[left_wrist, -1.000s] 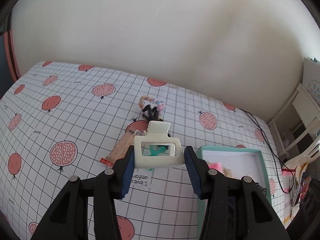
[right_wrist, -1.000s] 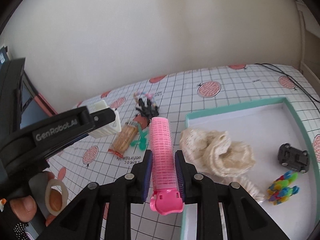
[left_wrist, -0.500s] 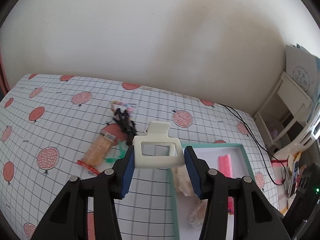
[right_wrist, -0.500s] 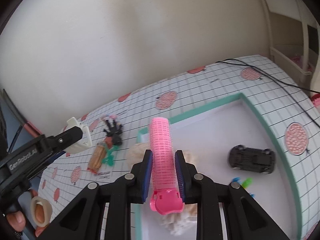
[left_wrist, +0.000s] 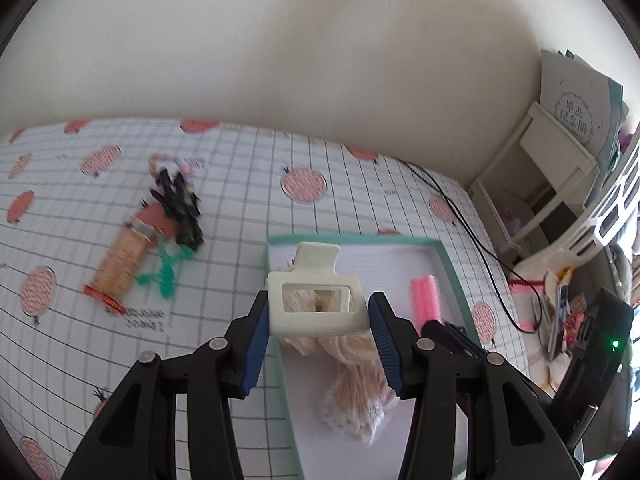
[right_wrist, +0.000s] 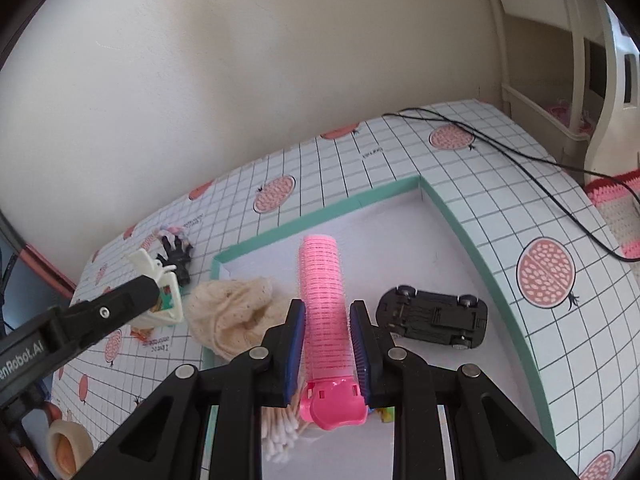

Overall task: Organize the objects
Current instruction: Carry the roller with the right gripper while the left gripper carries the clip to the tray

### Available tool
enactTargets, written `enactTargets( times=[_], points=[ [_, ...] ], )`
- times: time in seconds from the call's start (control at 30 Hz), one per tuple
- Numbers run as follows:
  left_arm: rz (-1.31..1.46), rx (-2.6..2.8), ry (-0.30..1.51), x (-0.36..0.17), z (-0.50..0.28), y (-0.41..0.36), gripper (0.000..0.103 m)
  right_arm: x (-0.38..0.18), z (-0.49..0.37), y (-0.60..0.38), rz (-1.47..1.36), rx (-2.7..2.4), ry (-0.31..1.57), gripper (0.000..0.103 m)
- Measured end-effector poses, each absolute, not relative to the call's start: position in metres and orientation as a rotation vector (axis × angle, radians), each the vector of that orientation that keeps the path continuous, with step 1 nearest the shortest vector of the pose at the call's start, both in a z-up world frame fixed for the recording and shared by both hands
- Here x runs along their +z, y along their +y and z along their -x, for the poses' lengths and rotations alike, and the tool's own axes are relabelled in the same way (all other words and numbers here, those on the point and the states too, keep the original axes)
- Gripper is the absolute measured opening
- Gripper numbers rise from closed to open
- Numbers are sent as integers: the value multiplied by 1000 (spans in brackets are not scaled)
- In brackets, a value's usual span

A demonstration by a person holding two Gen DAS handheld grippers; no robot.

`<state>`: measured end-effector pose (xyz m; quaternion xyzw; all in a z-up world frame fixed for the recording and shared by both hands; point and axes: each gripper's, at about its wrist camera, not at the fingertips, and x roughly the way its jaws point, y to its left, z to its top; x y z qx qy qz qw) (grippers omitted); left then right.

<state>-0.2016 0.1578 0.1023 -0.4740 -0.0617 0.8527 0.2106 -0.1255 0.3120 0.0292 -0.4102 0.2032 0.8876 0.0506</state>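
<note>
The right gripper [right_wrist: 327,340] was clamped on a pink hair roller [right_wrist: 323,304], held over the white interior of a teal-rimmed tray [right_wrist: 456,220]. In the tray, a black toy car [right_wrist: 434,317] lay overturned at right and a cream knit item [right_wrist: 234,316] at left. The left gripper [right_wrist: 132,300] gripped a cream hair claw [right_wrist: 162,290] at left.

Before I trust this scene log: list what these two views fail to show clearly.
- Right wrist view: colourful toy in the tray, almost wholly hidden behind the right hand-held gripper and its pink hair roller.
- Right wrist view: cotton swabs, partly hidden by the gripper body.
- Left wrist view: toy car, hidden behind the right gripper's arm.
- Left wrist view: items left of the tray, such as the tan packet, motion-blurred; printed cloth text unreadable.
</note>
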Motion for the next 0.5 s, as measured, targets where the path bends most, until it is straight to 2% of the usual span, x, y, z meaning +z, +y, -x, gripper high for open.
enactTargets(
  times=[0.5],
  points=[
    [1509, 2206, -134, 59, 195, 180, 51, 18, 127, 311, 1338, 2650, 591, 25]
  ],
)
